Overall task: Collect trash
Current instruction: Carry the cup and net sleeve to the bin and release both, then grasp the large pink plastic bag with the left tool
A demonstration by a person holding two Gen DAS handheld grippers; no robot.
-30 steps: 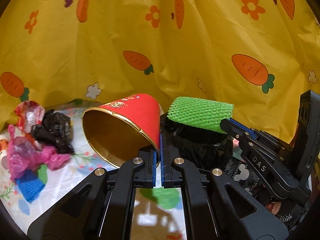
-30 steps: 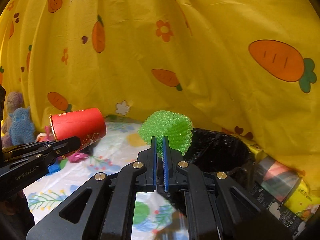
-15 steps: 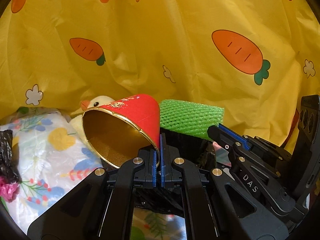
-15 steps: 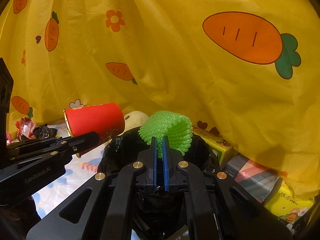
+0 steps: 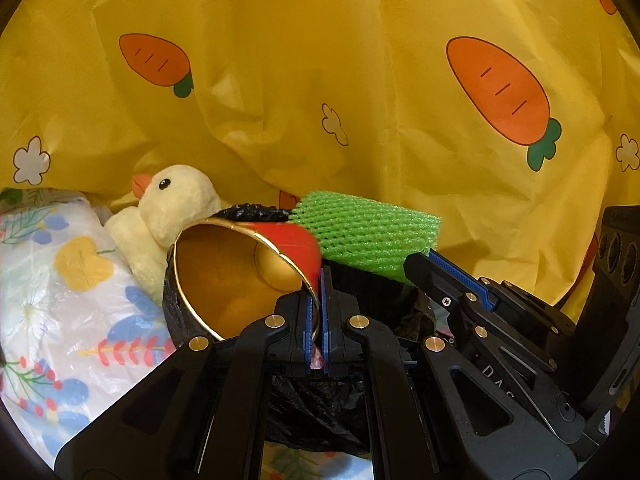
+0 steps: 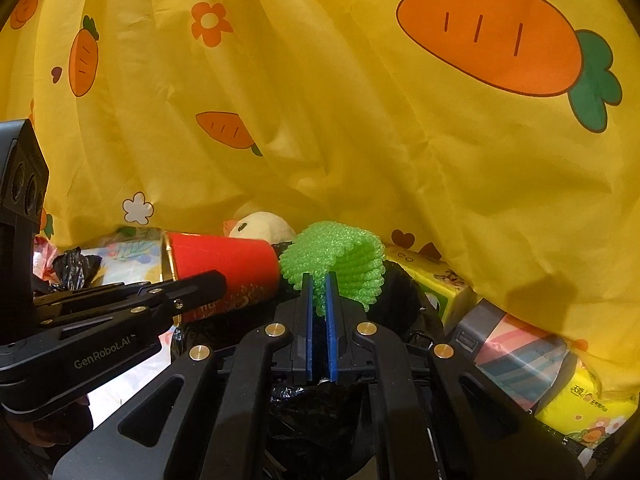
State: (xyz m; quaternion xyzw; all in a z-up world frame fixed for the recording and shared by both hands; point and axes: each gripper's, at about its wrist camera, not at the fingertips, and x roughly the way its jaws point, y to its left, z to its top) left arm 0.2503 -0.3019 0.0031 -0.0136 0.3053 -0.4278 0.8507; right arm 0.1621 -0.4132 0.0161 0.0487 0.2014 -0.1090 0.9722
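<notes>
The left gripper (image 5: 316, 312) pinches the rim of the red cup (image 5: 240, 276); the right gripper (image 6: 319, 300) squeezes the green foam net (image 6: 340, 256); both hang over the black bin bag (image 6: 396, 292); dropped too soon, the cup might roll off the edge, and the light net might stick to the pads.

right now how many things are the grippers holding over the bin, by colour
red: 1, the paper cup in the left gripper
green: 1, the foam net in the right gripper
total: 2, both above the black bin bag
</notes>
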